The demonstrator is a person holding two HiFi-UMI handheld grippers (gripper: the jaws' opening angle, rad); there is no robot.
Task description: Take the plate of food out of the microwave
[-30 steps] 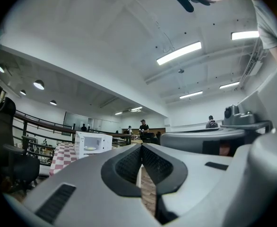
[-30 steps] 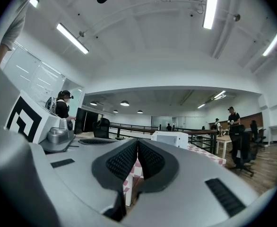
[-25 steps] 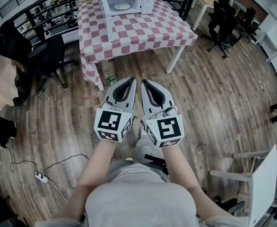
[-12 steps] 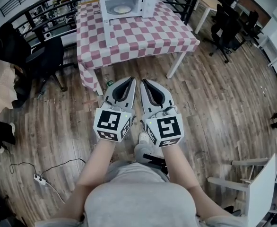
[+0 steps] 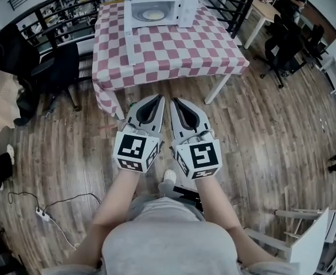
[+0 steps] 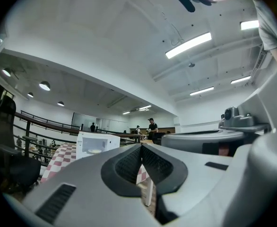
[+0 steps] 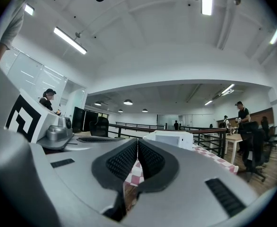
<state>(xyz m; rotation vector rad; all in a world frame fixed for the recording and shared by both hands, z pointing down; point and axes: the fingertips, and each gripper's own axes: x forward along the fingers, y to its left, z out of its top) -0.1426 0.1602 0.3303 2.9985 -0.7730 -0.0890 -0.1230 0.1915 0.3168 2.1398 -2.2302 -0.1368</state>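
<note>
Ahead, plate of food (image 5: 153, 15) inside open microwave (image 5: 186, 7), well beyond left gripper (image 5: 158, 97) and right gripper (image 5: 174, 98), both closed, empty.

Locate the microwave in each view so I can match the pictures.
Head view: microwave at top centre, door open.
Left gripper view: microwave left of centre, a little below mid-height.
Right gripper view: microwave right of centre, a little below mid-height.
Shared landmark: the red-and-white checked tablecloth under it.

Left gripper (image 5: 155, 100) and right gripper (image 5: 176, 102) side by side — jaws closed, empty.
</note>
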